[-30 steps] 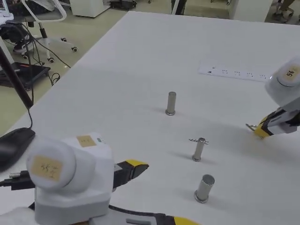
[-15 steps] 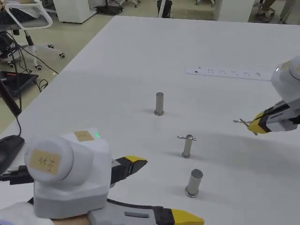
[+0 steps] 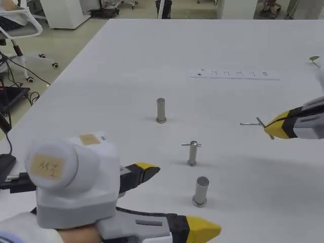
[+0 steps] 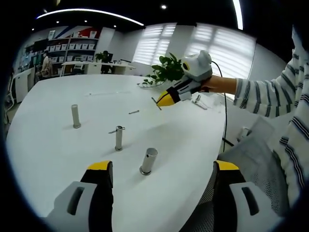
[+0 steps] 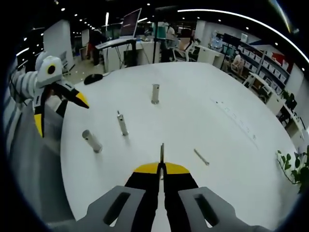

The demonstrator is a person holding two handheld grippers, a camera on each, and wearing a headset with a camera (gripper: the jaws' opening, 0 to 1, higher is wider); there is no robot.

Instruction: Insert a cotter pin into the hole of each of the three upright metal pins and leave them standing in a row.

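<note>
Three upright metal pins stand in a row on the white table: the far pin point(image 3: 161, 110), the middle pin point(image 3: 192, 153) with a cotter pin through its top, and the near pin point(image 3: 201, 191). My right gripper point(image 3: 268, 126) hovers to their right, shut on a cotter pin point(image 3: 250, 123) that points left toward them. In the right gripper view that cotter pin point(image 5: 162, 153) sticks out past the closed jaws, aimed between the middle pin point(image 5: 122, 123) and the far pin point(image 5: 155, 94). My left gripper point(image 3: 177, 202) is open near the front edge, beside the near pin point(image 4: 148, 161).
A loose cotter pin point(image 5: 201, 156) lies on the table right of my right gripper's tips. A white power strip point(image 3: 234, 74) lies farther back. Office chairs and cables stand on the floor off the table's left edge.
The head camera has shifted. My right gripper has lifted a little and turned its cotter pin level, pointing left. The left gripper stays open in place.
</note>
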